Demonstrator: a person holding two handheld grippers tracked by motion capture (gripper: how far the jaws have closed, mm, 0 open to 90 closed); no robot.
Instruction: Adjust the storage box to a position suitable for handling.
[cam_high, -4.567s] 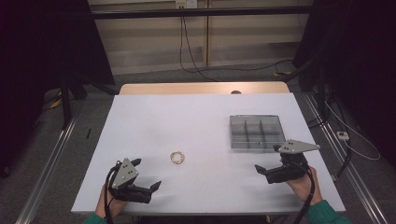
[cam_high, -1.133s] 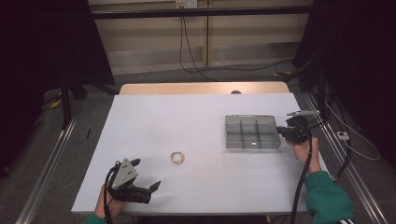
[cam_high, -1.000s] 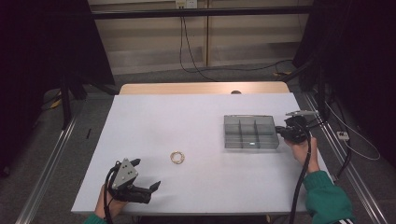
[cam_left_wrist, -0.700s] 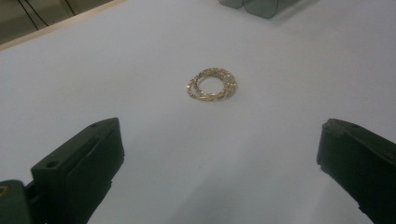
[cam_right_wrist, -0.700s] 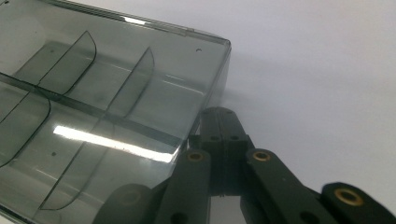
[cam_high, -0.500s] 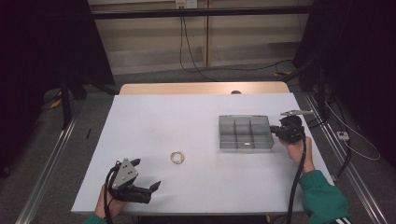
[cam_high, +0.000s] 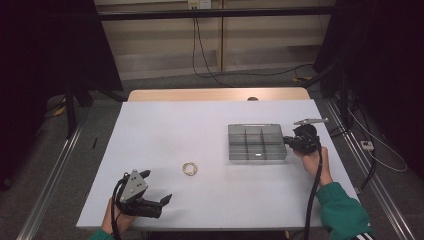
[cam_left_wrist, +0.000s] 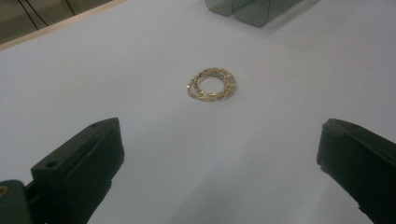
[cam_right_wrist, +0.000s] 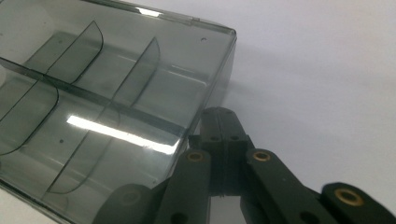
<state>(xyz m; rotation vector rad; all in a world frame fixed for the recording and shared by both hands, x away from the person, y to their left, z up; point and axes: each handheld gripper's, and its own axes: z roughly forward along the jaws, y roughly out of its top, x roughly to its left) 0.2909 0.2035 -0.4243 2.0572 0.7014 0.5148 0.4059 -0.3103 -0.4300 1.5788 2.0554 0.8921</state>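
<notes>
Right hand-held gripper (cam_right_wrist: 223, 140) closed against compartment box (cam_right_wrist: 116, 107); left hand-held gripper (cam_left_wrist: 215, 154) open

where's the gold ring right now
In the high view the gold ring lies flat on the white table near its middle, left of the grey divided box and ahead of the open left gripper.

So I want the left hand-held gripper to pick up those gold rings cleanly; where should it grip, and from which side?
Probably from straight above: the gold rings lie flat on the white table, two overlapping, so no edge stands up for a side approach. The left hand-held gripper, jaws open, could straddle the overlapped rims and pinch across them.
</notes>
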